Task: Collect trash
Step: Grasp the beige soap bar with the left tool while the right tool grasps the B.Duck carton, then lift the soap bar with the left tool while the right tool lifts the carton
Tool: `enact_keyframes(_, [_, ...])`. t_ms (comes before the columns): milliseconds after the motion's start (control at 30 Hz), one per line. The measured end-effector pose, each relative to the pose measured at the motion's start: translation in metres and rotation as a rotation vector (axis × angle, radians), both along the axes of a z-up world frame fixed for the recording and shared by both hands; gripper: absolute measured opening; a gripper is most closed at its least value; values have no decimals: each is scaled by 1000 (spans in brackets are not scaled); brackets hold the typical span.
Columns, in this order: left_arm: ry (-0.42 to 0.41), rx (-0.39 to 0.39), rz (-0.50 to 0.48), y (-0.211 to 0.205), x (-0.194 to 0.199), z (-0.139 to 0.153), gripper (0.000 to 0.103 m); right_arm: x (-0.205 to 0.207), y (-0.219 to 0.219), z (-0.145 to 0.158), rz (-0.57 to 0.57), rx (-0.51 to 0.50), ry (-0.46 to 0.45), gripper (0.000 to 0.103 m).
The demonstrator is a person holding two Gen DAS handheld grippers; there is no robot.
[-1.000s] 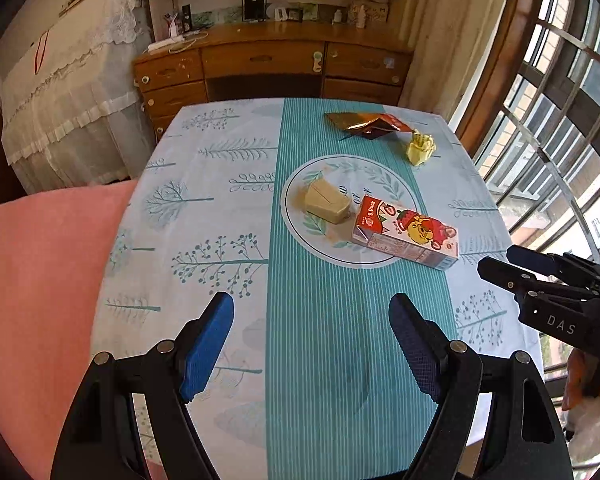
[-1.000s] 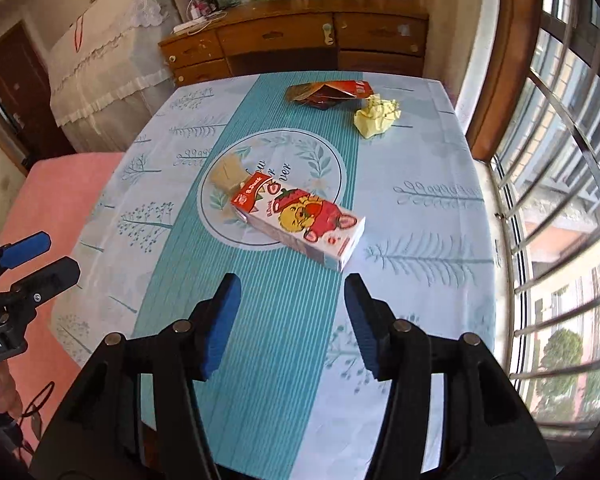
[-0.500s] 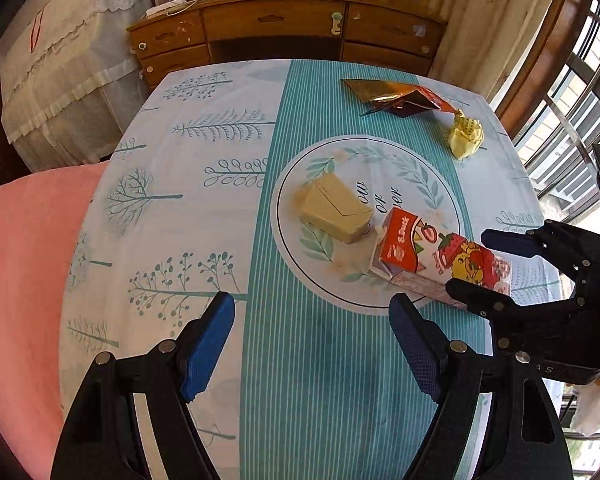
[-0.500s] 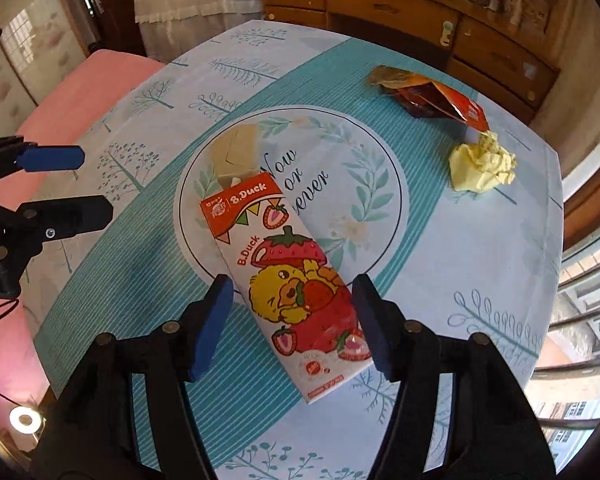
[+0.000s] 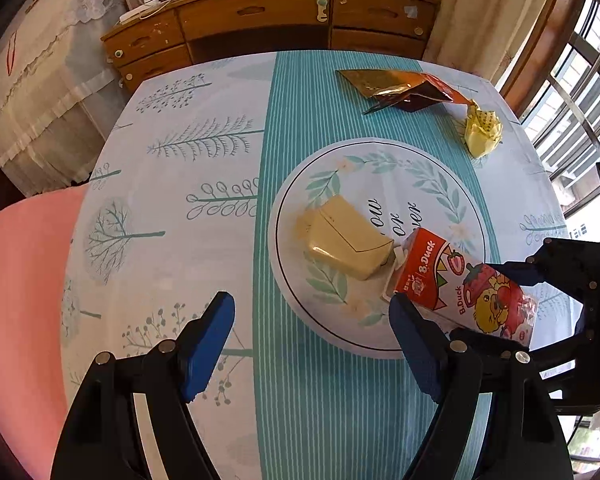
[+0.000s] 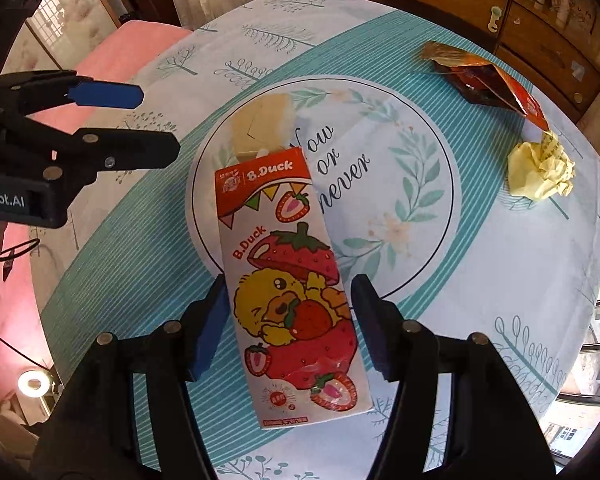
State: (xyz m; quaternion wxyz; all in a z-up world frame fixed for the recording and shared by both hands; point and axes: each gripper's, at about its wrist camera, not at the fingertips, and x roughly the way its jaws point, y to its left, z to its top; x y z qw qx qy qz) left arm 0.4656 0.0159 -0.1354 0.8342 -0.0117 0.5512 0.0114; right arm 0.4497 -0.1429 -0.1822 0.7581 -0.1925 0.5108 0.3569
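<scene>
A red and white B.Duck strawberry carton point(image 6: 288, 280) lies flat on the table, also in the left wrist view point(image 5: 460, 284). My right gripper point(image 6: 288, 320) is open, its fingers either side of the carton's lower half. A pale yellow box point(image 5: 346, 240) lies beside the carton's top, partly hidden behind it in the right wrist view point(image 6: 260, 128). A brown and orange foil wrapper point(image 5: 400, 88) and a crumpled yellow paper ball point(image 5: 482, 132) lie at the far side. My left gripper point(image 5: 312, 348) is open and empty above the table, short of the yellow box.
The table wears a teal and white printed cloth point(image 5: 180, 160). A pink cushioned seat point(image 5: 20, 300) is at the left. A wooden desk with drawers point(image 5: 268, 20) stands behind the table. Barred windows point(image 5: 580, 100) are at the right.
Both grippers have moved forward and down toward the table. My right gripper's fingers now straddle the carton. My left gripper has come closer to the yellow box.
</scene>
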Motion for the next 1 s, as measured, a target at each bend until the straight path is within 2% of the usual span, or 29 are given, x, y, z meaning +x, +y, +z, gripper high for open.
enact_keyframes(100, [1,2,-67,-7,13,-5,81,7,-10,0,-77,5,-12,54])
enact_keyframes(333, [34,31,-186,-18,49,-27,81,31,-40,3,-259,93,40,54])
enact_keyframes(600, [78,39,-301,-21,76,-46,81,35,-54,4,-302,145,55,54])
enact_keyframes(700, [79,47,-311,-21,81,-49,79,30,-59,6,-303,156,48,54])
enact_keyframes(800, [87,46,-317,-22,85,-53,65,29,-62,6,-308,168,49,54])
enact_keyframes(1000, [58,59,-251,-23,81,-54,63,24,-61,6,-315,165,48,53])
